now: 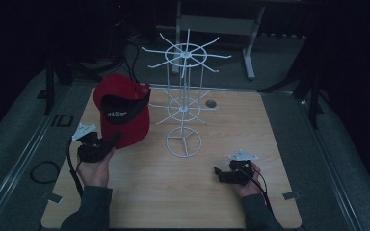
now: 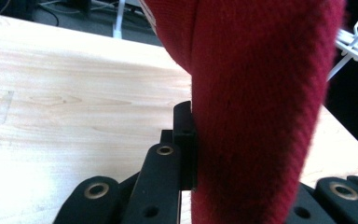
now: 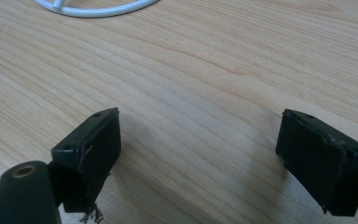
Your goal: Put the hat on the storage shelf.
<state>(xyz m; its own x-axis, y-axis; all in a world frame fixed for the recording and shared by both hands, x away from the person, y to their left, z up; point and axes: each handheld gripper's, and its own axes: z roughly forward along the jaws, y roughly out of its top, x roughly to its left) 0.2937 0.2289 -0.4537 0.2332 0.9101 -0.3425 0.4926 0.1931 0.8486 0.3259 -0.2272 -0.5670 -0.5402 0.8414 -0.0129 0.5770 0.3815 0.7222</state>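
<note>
The left claw (image 1: 107,146) clamps the brim of a red cap (image 1: 124,109), holding it upright above the desk (image 1: 231,202) beside a white wire rack (image 1: 185,91), apparently to hang it there. The right claw (image 3: 214,154) rests open and empty, waiting.

On the surface (image 1: 139,192) a wire rack (image 1: 185,103) stands at the middle toward the far edge, its ring base nearest the person. A cap (image 1: 125,110) sits just left of the rack, raised off the surface, with the left gripper (image 1: 107,144) below its near edge and its cloth between that gripper's fingers (image 2: 185,140). The right gripper (image 1: 218,172) lies near the front right, well apart from the cap, with the rack's base ahead of its fingers (image 3: 93,144).
</note>
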